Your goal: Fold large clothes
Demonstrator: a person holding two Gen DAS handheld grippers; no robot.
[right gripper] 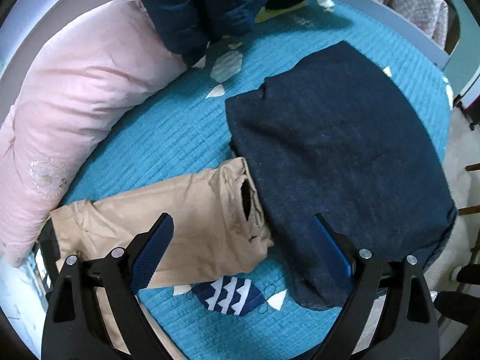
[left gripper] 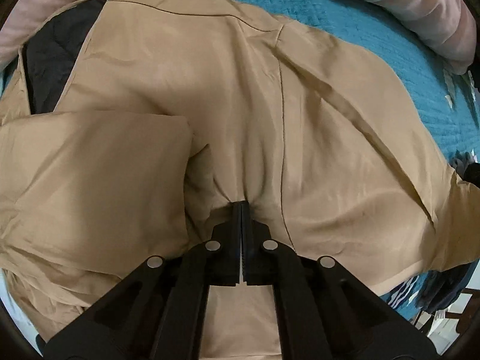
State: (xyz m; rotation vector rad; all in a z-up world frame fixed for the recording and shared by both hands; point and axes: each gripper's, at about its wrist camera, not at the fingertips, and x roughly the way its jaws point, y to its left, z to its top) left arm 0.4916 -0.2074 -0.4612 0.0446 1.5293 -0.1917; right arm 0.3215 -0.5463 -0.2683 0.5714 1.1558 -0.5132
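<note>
A large tan jacket (left gripper: pixel 240 90) lies spread over the teal bed cover (left gripper: pixel 390 45), with its black lining (left gripper: pixel 51 69) showing at the far left and one part folded over at the left. My left gripper (left gripper: pixel 241 205) points straight down, shut on a pinch of the tan fabric, and creases run into its tips. In the right wrist view a tan sleeve (right gripper: pixel 186 210) with its open cuff lies on the cover. My right gripper (right gripper: pixel 242 219) hangs open above that cuff, with nothing between its fingers.
A folded navy sweater (right gripper: pixel 336 156) lies right of the sleeve, overlapping its cuff. A long pink pillow (right gripper: pixel 75 105) lines the bed's far side. A dark blue puffer jacket (right gripper: pixel 204 9) sits at the back. The bed's edge and the floor show at the right.
</note>
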